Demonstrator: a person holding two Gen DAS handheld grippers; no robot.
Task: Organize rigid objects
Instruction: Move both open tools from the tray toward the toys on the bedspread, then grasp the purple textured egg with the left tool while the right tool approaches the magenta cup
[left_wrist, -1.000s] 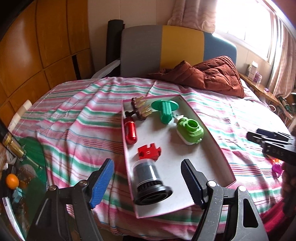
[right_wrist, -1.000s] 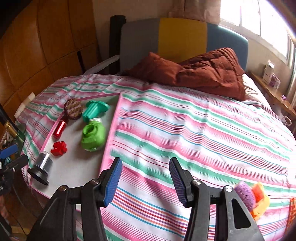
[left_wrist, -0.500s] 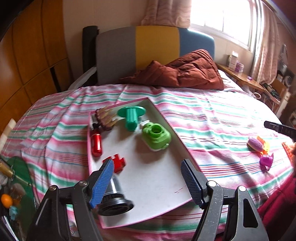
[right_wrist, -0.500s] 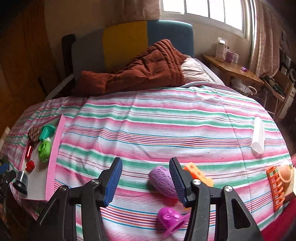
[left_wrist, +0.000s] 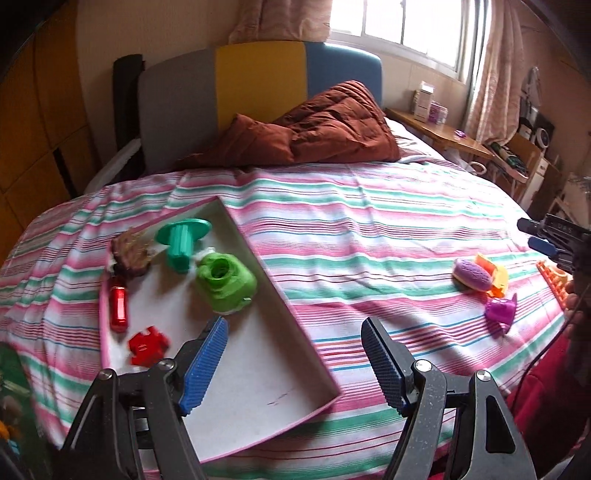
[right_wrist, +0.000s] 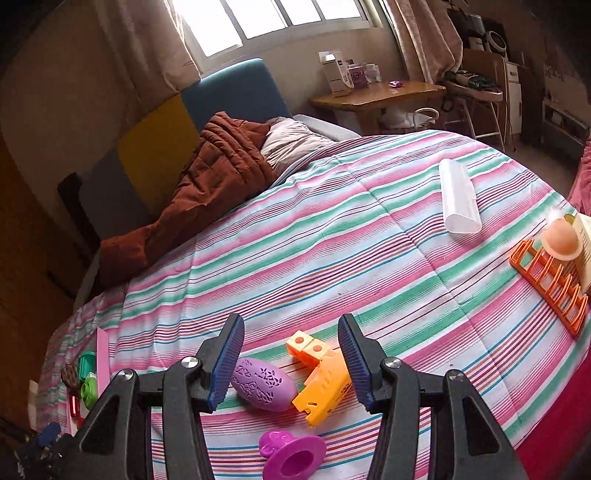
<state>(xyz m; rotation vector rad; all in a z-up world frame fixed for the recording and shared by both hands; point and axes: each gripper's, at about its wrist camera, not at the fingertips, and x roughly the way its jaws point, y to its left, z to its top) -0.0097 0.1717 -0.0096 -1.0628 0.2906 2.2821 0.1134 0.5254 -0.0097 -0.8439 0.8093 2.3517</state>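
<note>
Striped bedding in pink, green and white covers the bed where loose plastic toys wait to be sorted into a shallow pink-rimmed tray lying at 9 o'clock on the bed. Right tongs hang spread and empty over a purple oval piece and an orange block piece lying side by side, with a magenta flanged cup just below them at 6 o'clock. Left tongs, likewise spread and empty, hover above the tray's near corner, where a green camera toy, a teal stamp, a red cylinder and a red puzzle piece already lie. Because the purple and orange pieces sit so close, closing on both at once could squeeze one out sideways onto the soft bedding.
</note>
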